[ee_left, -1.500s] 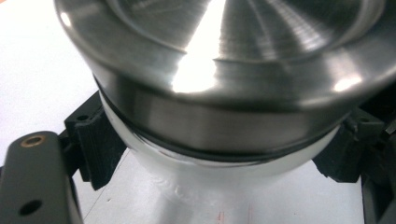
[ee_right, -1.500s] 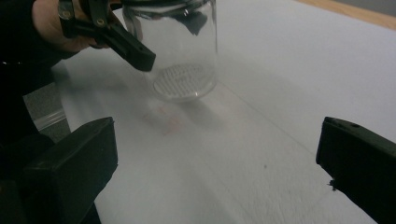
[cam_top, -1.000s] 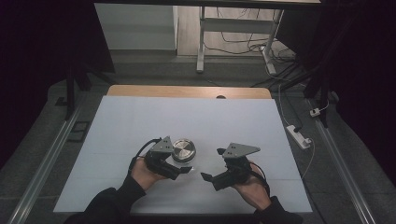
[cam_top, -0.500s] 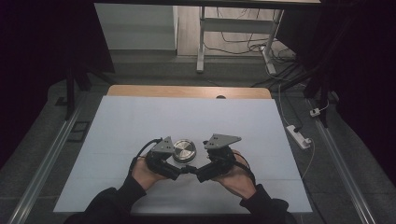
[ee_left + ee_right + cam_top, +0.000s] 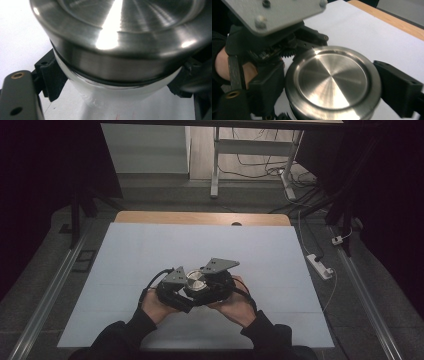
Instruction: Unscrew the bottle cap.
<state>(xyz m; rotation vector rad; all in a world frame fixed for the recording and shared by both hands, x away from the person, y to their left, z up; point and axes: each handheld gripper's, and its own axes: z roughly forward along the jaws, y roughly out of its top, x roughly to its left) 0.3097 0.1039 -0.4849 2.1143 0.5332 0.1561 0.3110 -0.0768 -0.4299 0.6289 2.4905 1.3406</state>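
A jar with a brushed steel lid [image 5: 195, 282] [image 5: 332, 85] and a pale body [image 5: 120, 97] stands on the white table, near its front middle. My left gripper [image 5: 176, 290] [image 5: 112, 82] is shut on the jar's body just under the lid, one ribbed pad [image 5: 51, 77] pressed to each side. From the right, my right gripper [image 5: 214, 281] [image 5: 332, 85] reaches over the left one and closes on the lid's rim, with its black fingers [image 5: 398, 87] against opposite edges. A hand holds each gripper.
White sheet [image 5: 150, 250] covers the table, with a wooden strip [image 5: 200, 217] at the far edge. On the floor to the right lies a power strip [image 5: 320, 265]. A metal frame [image 5: 215, 160] and cables stand beyond the table.
My right gripper has moved left from beside the jar and closed around its lid. The left gripper has kept its hold on the jar body.
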